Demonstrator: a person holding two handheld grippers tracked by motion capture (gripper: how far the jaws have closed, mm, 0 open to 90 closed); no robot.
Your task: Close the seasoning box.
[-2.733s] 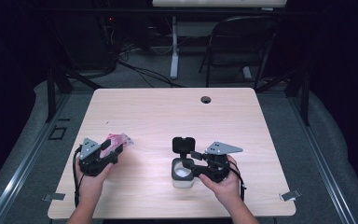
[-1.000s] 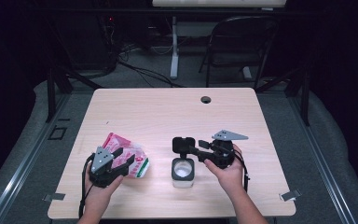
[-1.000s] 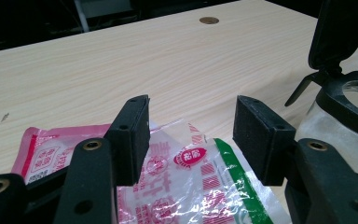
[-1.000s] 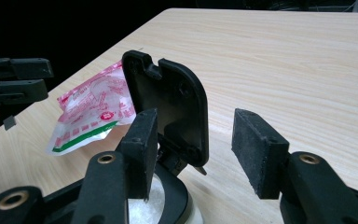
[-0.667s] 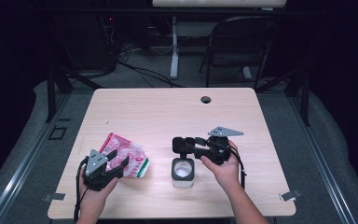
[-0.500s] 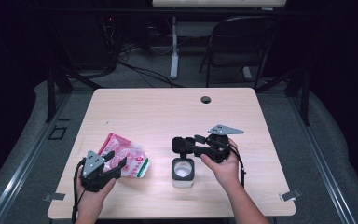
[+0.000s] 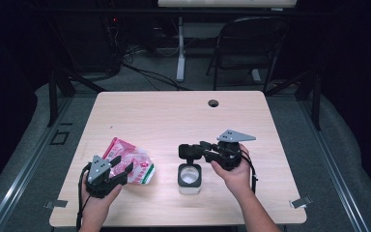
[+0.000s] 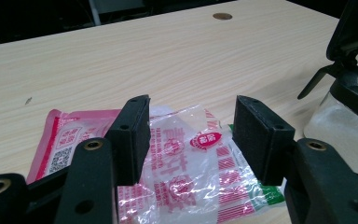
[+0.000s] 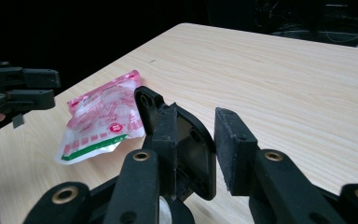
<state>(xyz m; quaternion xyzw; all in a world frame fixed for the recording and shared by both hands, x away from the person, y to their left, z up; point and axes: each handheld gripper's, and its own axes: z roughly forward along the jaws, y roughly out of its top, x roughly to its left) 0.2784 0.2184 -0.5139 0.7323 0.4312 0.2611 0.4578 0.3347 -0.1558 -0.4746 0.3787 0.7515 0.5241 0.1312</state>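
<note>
Right gripper [image 9: 193,149] just closing around the jar's raised black lid [image 9: 186,140] (right pad not quite touching). Left gripper [image 8: 191,135] spread, empty, above the pink packet [image 8: 182,163] flat on the table [image 7: 174,116].

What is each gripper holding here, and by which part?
Nothing yet: the right gripper, jaws just closing, straddles the raised jar lid; left gripper open over pouch.
</note>
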